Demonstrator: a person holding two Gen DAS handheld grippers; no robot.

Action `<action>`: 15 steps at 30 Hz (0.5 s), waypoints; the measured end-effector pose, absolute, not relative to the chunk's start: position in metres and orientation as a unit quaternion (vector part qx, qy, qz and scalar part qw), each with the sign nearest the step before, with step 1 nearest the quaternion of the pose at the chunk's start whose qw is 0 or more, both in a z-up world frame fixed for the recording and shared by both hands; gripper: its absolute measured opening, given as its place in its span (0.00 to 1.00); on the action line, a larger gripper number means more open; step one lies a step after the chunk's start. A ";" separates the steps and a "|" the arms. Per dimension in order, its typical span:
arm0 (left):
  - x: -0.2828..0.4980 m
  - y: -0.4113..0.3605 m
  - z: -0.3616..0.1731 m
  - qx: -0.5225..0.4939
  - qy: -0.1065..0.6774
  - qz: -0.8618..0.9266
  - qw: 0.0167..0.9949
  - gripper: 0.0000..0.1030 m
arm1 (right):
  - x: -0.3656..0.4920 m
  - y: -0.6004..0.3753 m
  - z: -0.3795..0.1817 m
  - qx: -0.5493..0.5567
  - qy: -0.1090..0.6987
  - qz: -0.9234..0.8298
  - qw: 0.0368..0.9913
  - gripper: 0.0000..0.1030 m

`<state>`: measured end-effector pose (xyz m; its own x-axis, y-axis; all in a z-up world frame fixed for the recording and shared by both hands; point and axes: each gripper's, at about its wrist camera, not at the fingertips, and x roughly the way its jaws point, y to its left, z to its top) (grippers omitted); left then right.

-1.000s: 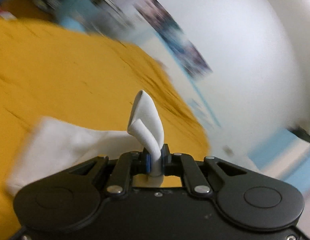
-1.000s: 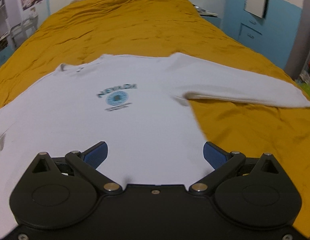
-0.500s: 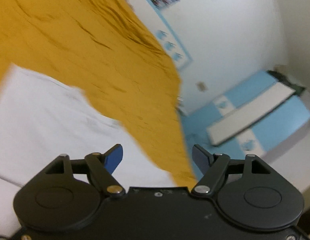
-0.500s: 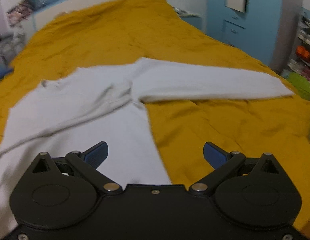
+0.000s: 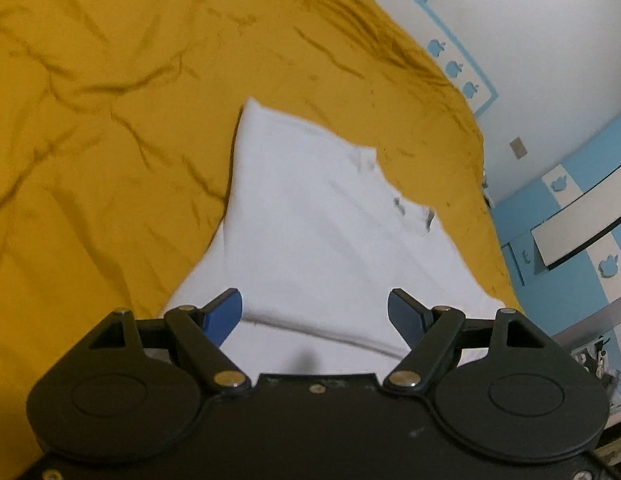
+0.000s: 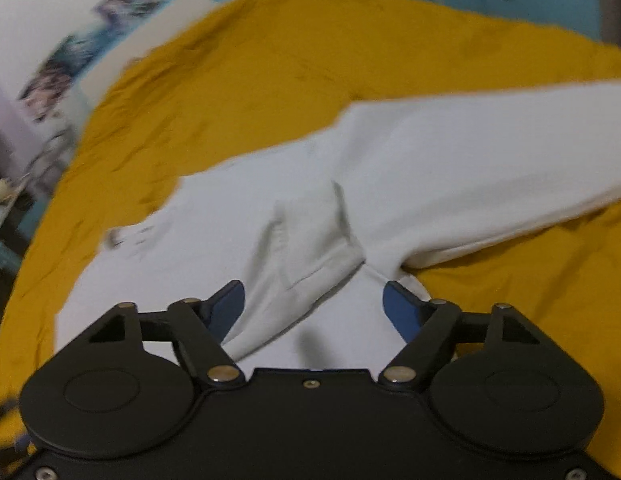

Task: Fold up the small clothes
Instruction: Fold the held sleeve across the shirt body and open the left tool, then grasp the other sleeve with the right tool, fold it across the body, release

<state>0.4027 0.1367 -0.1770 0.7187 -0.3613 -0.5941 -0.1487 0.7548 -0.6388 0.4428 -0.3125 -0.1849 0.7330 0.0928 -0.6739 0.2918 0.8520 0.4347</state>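
Overhead, both left gripper [image 5: 314,312] and right gripper [image 6: 313,304] wide apart above white shirt [image 5: 318,220], mustard bedspread [image 5: 110,120] around

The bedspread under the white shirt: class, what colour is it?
Mustard yellow; the bedspread shows best in the left wrist view.

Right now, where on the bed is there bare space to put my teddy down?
The yellow bedspread lies bare to the left of the white shirt, and beyond its collar toward the wall. It is bare beneath the outstretched sleeve too. The middle is crowded: the shirt's body carries a folded-over sleeve.
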 end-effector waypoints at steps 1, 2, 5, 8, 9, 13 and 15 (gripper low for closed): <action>0.404 0.137 -0.186 -0.344 0.375 -0.059 0.859 0.80 | 0.448 -0.314 -0.191 0.280 0.364 -0.062 0.886 0.74; 0.405 0.137 -0.188 -0.342 0.378 -0.059 0.858 0.80 | 0.453 -0.314 -0.197 0.293 0.368 -0.071 0.880 0.74; 0.407 0.136 -0.191 -0.337 0.380 -0.061 0.859 0.81 | 0.456 -0.309 -0.198 0.295 0.360 -0.075 0.882 0.38; 0.406 0.137 -0.188 -0.333 0.382 -0.062 0.860 0.83 | 0.448 -0.311 -0.189 0.303 0.353 -0.060 0.883 0.06; 0.408 0.137 -0.188 -0.329 0.382 -0.063 0.861 0.83 | 0.444 -0.315 -0.186 0.302 0.353 -0.068 0.883 0.06; 0.408 0.133 -0.188 -0.313 0.389 -0.059 0.864 0.84 | 0.437 -0.334 -0.204 0.312 0.374 -0.091 0.869 0.05; 0.408 0.132 -0.185 -0.309 0.390 -0.058 0.865 0.84 | 0.429 -0.344 -0.203 0.326 0.369 -0.071 0.868 0.08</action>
